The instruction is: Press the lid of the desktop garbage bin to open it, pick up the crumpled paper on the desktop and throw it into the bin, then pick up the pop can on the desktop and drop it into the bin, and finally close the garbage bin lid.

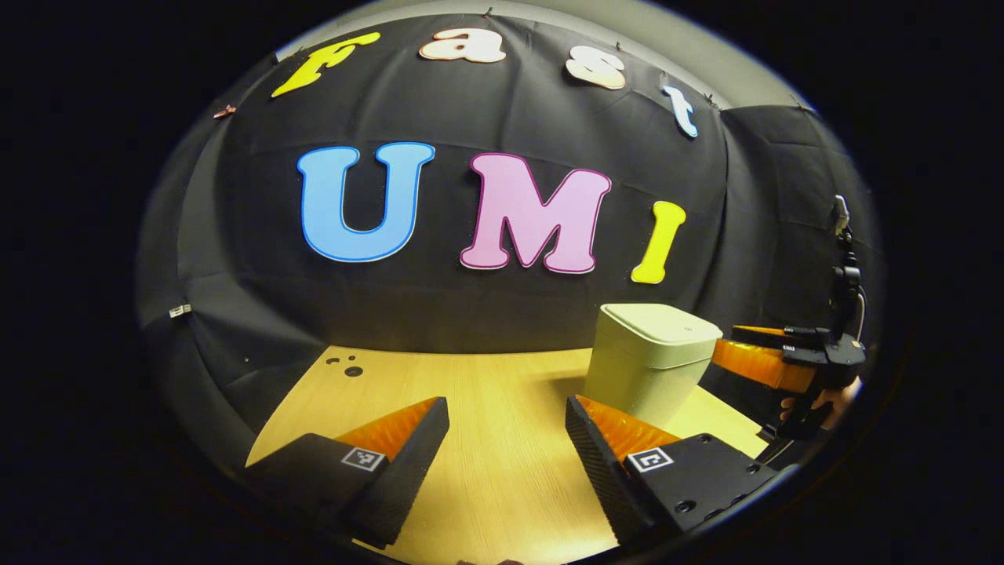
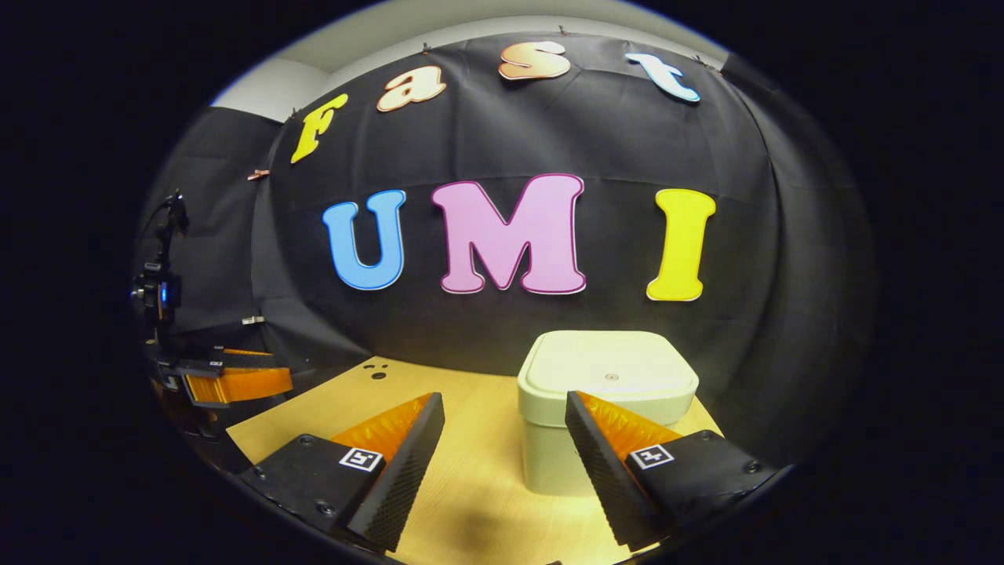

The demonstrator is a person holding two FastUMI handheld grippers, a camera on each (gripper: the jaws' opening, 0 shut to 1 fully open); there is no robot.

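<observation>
In the left gripper view, the left gripper [image 1: 507,420] hangs above the wooden desktop [image 1: 486,471] with its two fingers spread wide apart and nothing between them but bare wood. The desktop garbage bin [image 1: 647,365], a pale boxy container with rounded corners, stands on the desktop ahead and to the right of that gripper, its lid [image 1: 663,323] lying flat and closed on top. Farther right in the same view, the right gripper [image 1: 753,349] reaches in just beside the bin at about the height of the lid; whether it touches the bin cannot be told from here, and a hand [image 1: 823,402] grips its handle at the edge of the view. In the right gripper view, the right gripper [image 2: 506,420] also stands wide open and holds nothing, with the garbage bin directly ahead and close, its right finger [image 2: 604,439] overlapping the front of the bin. The lid there sits shut, with a small round mark [image 2: 612,377] near its middle. At the far left of that view the left gripper shows well apart from the bin, off the near left corner of the desktop. A few small dark holes [image 2: 378,370] mark the desktop near the booth's black cloth wall [image 2: 753,259].
</observation>
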